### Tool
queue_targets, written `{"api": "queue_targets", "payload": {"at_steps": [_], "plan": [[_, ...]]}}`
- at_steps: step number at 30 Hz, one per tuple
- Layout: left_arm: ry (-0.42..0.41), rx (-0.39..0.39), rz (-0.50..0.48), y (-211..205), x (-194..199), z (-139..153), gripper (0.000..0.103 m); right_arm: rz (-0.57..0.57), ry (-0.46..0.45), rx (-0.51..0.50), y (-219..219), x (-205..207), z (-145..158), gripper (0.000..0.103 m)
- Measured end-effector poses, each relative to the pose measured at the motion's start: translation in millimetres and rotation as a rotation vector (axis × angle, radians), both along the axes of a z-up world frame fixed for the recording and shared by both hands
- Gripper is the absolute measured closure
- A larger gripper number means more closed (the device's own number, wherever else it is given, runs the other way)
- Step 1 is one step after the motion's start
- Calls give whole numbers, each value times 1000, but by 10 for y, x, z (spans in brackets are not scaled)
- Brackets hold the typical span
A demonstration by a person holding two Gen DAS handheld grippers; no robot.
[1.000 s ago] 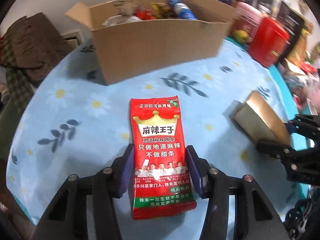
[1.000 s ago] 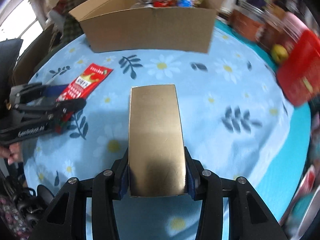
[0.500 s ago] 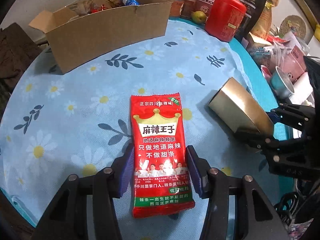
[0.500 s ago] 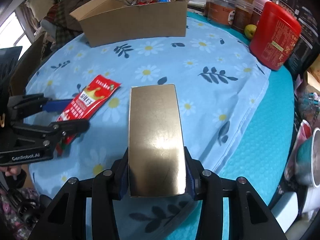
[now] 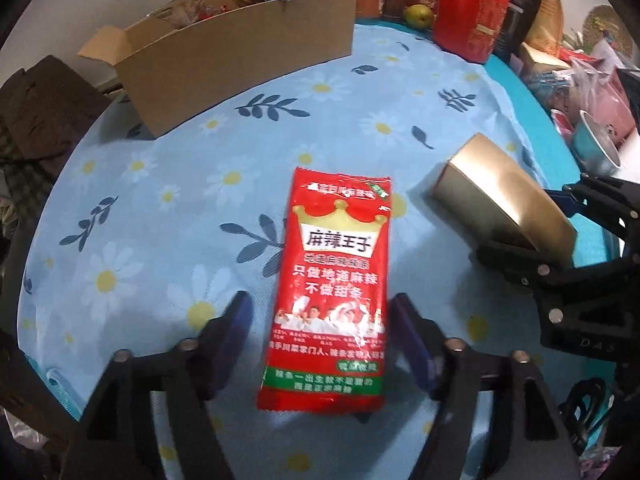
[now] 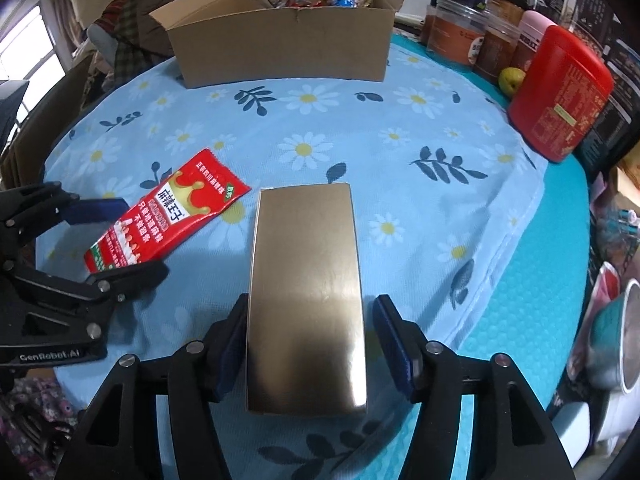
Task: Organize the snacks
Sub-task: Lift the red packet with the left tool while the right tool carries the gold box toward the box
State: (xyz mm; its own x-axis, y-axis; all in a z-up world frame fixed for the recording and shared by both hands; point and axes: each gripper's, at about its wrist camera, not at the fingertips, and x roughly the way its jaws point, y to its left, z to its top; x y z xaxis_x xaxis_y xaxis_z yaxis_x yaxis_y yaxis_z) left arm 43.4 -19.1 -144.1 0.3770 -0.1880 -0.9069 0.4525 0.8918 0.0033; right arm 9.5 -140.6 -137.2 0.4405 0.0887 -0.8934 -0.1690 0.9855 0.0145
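The left claw point(image 5: 320, 328) is opening: its blue pads stand clear of the red spicy-strip snack packet point(image 5: 332, 288), which lies flat on the daisy-print desk point(image 5: 160, 184) at the centre of the left wrist view. The right claw point(image 6: 308, 344) is opening too; the gold box point(image 6: 306, 296) rests on the desk between its pads, with a gap showing at the right pad. A cardboard box point(image 6: 284, 44) of snacks sits at the top centre of the right wrist view.
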Motion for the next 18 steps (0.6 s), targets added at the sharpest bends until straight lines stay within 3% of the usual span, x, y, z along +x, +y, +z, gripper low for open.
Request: {"api": "queue_targets", "payload": {"at_steps": [4, 9, 10, 11, 12, 13, 15, 18], "plan": [[5, -14, 12, -21, 20, -19, 21, 15, -17, 1, -6, 28, -8, 40], [-37, -27, 18, -27, 35, 26, 53, 24, -48, 17, -22, 52, -24, 37], [-33, -31, 18, -22, 41, 27, 53, 29, -56, 11, -12, 49, -28, 37], [-33, -32, 11, -13, 44, 34, 56, 34, -67, 2, -3, 44, -31, 40], [-29, -28, 4, -19, 55, 36, 57, 37, -86, -2, -5, 34, -23, 53], [-14, -39, 11, 8, 75, 51, 57, 41, -97, 18, -16, 27, -9, 60], [0, -70, 36, 67, 101, 76, 57, 27, -103, 81, -64, 15, 12, 60], [-20, -65, 35, 71, 97, 110, 57, 33, -101, 85, -52, 5, 11, 60]]}}
